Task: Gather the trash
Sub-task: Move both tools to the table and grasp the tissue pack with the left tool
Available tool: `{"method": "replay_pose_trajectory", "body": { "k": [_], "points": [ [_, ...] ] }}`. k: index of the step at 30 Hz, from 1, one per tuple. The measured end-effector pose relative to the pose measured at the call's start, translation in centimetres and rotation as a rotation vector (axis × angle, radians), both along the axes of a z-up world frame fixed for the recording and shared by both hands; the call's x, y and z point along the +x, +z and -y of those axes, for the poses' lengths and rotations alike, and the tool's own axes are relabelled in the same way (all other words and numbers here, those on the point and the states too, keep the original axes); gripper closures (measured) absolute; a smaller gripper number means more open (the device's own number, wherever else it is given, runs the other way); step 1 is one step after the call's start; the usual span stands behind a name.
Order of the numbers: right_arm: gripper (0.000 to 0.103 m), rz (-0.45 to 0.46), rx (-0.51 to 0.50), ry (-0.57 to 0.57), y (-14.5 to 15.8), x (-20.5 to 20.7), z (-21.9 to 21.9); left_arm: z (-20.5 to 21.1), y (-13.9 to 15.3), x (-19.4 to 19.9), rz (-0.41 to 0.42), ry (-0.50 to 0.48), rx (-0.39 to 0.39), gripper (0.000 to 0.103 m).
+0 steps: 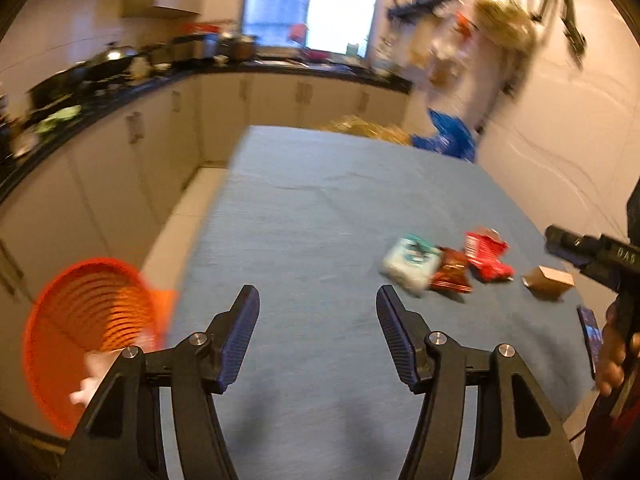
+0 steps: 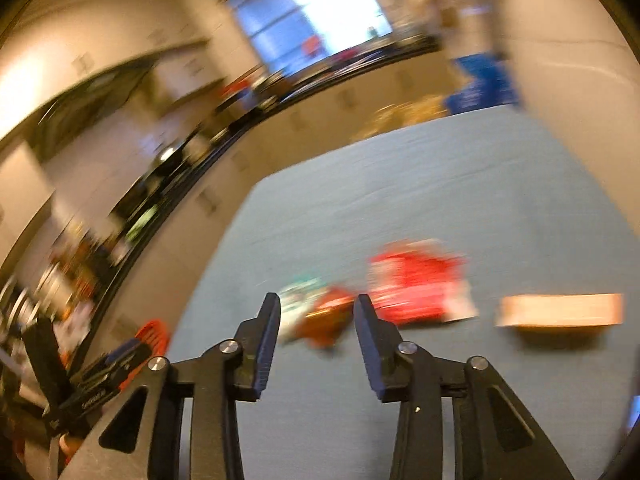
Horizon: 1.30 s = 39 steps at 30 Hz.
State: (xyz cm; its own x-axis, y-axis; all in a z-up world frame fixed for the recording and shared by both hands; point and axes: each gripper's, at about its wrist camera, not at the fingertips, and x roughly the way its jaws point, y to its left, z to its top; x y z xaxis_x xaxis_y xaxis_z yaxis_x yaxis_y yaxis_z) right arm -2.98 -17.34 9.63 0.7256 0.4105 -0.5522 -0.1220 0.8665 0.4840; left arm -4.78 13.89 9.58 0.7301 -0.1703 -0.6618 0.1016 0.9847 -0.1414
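Observation:
On the blue-clothed table (image 1: pixel 320 200) lie a white and teal packet (image 1: pixel 410 264), a brown-orange snack wrapper (image 1: pixel 452 272), a torn red wrapper (image 1: pixel 488 256) and a small cardboard box (image 1: pixel 550 280). My left gripper (image 1: pixel 318 294) hangs open and empty over the table's near left part, left of the trash. An orange ribbed basket (image 1: pixel 88 328) stands off the table's left edge. In the blurred right wrist view my right gripper (image 2: pixel 318 300) is open and empty, short of the brown wrapper (image 2: pixel 328 316), with the teal packet (image 2: pixel 296 304), red wrapper (image 2: pixel 416 284) and box (image 2: pixel 560 310) beyond.
A hand (image 1: pixel 616 352) holds the other gripper's black body (image 1: pixel 592 252) at the right edge. A phone (image 1: pixel 590 332) lies on the table's right rim. A blue bag (image 1: pixel 448 136) sits behind the far corner. Dark kitchen counters (image 1: pixel 120 92) run along the left and back.

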Motion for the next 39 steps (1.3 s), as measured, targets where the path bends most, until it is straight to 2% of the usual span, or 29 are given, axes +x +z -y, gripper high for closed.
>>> {"method": "replay_pose_trajectory", "body": {
  "k": [2,5,8,11,14,15,19,24,28,29,31,32,35,39],
  "points": [
    [0.058,-0.003,0.030,-0.064,-0.1,-0.5,3.2,2.1,-0.5,1.5,-0.022,-0.017,0.025,0.038],
    [0.056,-0.012,0.051,-0.095,-0.7,-0.8,5.7,5.6,-1.5,4.2,-0.052,-0.080,0.066,0.031],
    [0.052,-0.014,0.050,-0.130,-1.2,-1.0,7.7,8.9,-3.1,6.8,-0.096,-0.131,0.138,0.030],
    [0.045,-0.028,0.073,-0.219,-2.0,-1.2,11.2,11.5,-4.5,8.8,-0.096,-0.142,0.258,0.028],
    [0.045,-0.070,0.100,-0.322,-3.1,-0.7,14.1,12.5,-5.2,10.5,-0.112,-0.168,0.294,0.026],
    [0.044,-0.110,0.100,-0.357,-3.8,-0.1,15.0,12.7,-5.5,10.9,-0.122,-0.183,0.295,0.025],
    [0.044,-0.166,0.132,-0.400,-5.6,1.5,16.2,13.5,-6.9,12.1,-0.144,-0.215,0.338,0.024],
    [0.044,-0.202,0.162,-0.326,-6.8,2.1,14.6,13.9,-7.7,12.7,-0.154,-0.229,0.338,0.023],
    [0.044,-0.197,0.205,-0.136,-6.5,0.9,10.9,14.1,-8.2,12.7,-0.144,-0.209,0.365,0.023],
    [0.044,-0.190,0.197,-0.098,-6.3,0.6,10.2,14.1,-8.2,12.6,-0.140,-0.198,0.372,0.025],
    [0.044,-0.162,0.153,-0.055,-5.5,0.2,9.2,14.2,-8.1,12.7,-0.135,-0.186,0.379,0.042],
    [0.044,-0.140,0.114,-0.068,-5.0,0.0,9.2,14.1,-8.0,12.7,-0.139,-0.184,0.373,0.055],
    [0.034,-0.129,0.039,-0.125,-5.1,-0.2,10.5,13.8,-7.9,12.6,-0.147,-0.163,0.365,0.060],
    [0.033,-0.148,0.021,-0.201,-6.4,0.7,12.7,13.2,-7.8,12.0,-0.154,-0.147,0.338,0.062]
  ]
}}
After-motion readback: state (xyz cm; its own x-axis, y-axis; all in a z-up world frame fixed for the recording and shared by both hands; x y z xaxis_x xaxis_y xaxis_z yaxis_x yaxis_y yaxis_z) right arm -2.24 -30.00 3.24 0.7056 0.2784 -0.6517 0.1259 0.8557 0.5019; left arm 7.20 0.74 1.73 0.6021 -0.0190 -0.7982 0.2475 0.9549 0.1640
